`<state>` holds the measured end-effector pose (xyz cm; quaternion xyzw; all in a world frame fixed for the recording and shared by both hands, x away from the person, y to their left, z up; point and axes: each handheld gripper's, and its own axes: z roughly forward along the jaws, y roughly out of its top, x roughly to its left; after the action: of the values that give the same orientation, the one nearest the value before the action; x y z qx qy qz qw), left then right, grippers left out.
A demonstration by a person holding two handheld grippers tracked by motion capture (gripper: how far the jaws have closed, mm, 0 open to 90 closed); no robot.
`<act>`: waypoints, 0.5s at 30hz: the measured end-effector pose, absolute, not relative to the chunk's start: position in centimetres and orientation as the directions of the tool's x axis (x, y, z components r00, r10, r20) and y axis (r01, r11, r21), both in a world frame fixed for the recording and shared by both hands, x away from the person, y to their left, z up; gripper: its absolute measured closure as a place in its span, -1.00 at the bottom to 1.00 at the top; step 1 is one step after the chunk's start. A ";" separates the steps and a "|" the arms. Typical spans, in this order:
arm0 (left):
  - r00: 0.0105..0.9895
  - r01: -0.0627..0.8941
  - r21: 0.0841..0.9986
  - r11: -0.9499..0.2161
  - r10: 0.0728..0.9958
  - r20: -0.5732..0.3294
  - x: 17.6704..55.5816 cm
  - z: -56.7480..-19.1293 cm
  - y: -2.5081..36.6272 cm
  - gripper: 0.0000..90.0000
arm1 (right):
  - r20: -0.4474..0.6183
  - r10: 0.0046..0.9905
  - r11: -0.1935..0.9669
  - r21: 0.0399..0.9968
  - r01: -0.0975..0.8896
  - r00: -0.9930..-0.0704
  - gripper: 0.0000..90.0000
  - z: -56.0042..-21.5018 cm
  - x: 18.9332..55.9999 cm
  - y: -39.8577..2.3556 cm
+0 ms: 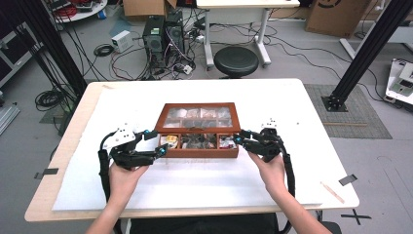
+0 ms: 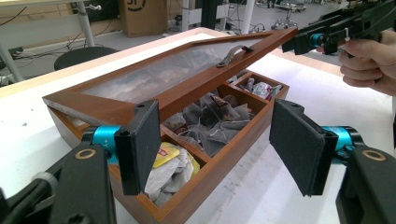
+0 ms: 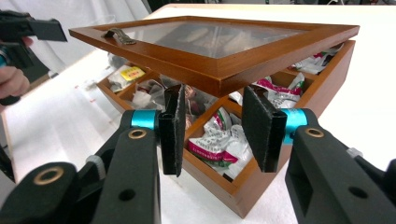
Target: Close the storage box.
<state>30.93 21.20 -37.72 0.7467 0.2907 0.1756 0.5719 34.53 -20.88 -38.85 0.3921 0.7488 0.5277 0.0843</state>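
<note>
Both of my tools are black two-jaw grippers with flat, felt-like pads and blue collars. On the left, my left gripper (image 1: 152, 142) is spread wide at the left front corner of the wooden tea box (image 1: 197, 152), one jaw at the raised lid's corner and one lower by the box's side; its own view shows the pads (image 2: 142, 142) well apart with nothing clamped between them. That box is glossy reddish-brown wood, rectangular, split into compartments, and it sits mid-table on the white tabletop (image 1: 302, 146). Its glass-paned lid (image 1: 198, 116), framed in the same wood with a small metal latch (image 2: 235, 54), is propped partly up at the front. Inside, the left compartment holds a yellow-labelled packet (image 2: 168, 154), the middle one dark mesh tea bags (image 2: 212, 119), and the right one white sachets with red and green print (image 3: 219, 144). My right gripper (image 1: 239, 137) is about half open at the right front corner, beneath the lid's edge; I cannot tell whether a pad touches the wood.
</note>
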 end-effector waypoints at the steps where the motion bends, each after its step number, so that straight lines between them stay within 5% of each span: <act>1: 0.770 0.232 0.956 -0.179 0.634 -0.068 30.9 -37.7 21.2 -0.25 | 0.288 0.676 0.136 0.856 0.498 -0.678 0.36 -38.8 34.5 -20.9; 15: 0.762 0.210 0.962 -0.175 0.646 -0.048 30.6 -37.4 21.4 -0.25 | 0.263 0.686 0.167 0.851 0.499 -0.678 0.36 -40.0 34.2 -20.9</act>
<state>30.62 21.39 -37.44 0.7427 0.2880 0.1900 0.5739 34.24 -20.91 -40.03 0.3905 0.7584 0.5139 0.0910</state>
